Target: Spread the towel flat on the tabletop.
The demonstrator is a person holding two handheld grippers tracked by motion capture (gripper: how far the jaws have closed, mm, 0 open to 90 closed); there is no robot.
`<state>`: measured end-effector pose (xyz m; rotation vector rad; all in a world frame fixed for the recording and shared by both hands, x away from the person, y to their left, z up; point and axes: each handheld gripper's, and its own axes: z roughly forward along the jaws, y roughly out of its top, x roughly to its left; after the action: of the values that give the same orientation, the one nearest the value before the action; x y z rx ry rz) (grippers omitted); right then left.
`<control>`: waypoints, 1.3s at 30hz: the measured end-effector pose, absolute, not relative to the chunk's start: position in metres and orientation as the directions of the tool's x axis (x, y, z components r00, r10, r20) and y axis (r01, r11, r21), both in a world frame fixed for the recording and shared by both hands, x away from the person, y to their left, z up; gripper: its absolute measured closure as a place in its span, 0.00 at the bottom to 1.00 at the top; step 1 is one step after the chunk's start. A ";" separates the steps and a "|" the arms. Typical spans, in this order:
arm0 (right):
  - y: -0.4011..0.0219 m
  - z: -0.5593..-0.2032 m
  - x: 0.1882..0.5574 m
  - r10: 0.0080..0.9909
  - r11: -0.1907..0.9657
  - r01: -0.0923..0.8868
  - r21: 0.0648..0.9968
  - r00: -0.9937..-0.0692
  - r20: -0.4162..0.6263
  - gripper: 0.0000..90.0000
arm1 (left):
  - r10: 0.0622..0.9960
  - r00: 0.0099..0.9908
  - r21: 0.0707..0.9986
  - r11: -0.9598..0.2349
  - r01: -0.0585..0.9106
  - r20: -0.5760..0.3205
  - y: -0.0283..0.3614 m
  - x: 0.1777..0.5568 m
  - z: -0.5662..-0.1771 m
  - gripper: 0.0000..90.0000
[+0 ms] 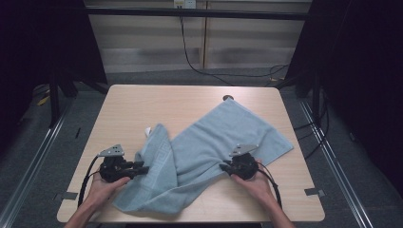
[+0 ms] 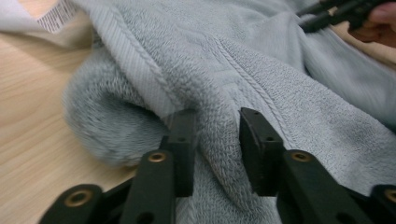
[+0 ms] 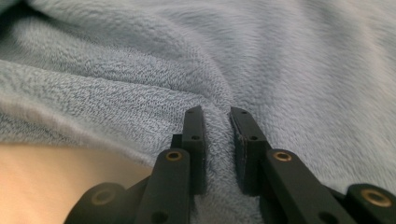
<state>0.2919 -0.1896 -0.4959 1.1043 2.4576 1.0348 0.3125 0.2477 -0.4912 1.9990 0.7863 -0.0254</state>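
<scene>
On the table (image 1: 142, 102) the towel (image 1: 209, 142) lies crumpled, unfolded; left tool (image 1: 140, 167) and right tool (image 1: 224, 167) each pinch a ridge of it, folding barely begun.

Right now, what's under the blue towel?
The wooden table lies under the towel, with a white label peeking out at its edge. Anything else beneath is covered by the cloth.

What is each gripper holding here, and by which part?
Both grip the towel: the left gripper pinches a ridge beside its woven border, the right gripper a fold at its near edge.
</scene>
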 end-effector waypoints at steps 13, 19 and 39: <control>-0.241 -0.494 0.323 0.845 0.332 0.590 0.736 -0.533 0.045 0.78 | 0.573 0.750 0.768 -0.299 0.566 -0.329 0.224 0.344 -0.494 0.58; -0.208 -0.462 0.292 0.775 0.327 0.503 0.800 -0.627 0.077 0.68 | 0.528 0.800 0.734 -0.418 0.536 -0.284 0.205 0.337 -0.504 0.71; -0.108 -0.491 0.237 0.478 0.504 0.478 0.719 -0.848 0.229 0.58 | 0.510 0.801 0.747 -0.389 0.539 -0.312 0.215 0.313 -0.496 0.85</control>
<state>0.2371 -0.1083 -0.4905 0.8661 2.7247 1.3040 0.3127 0.2147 -0.4962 2.0565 0.7767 -0.0386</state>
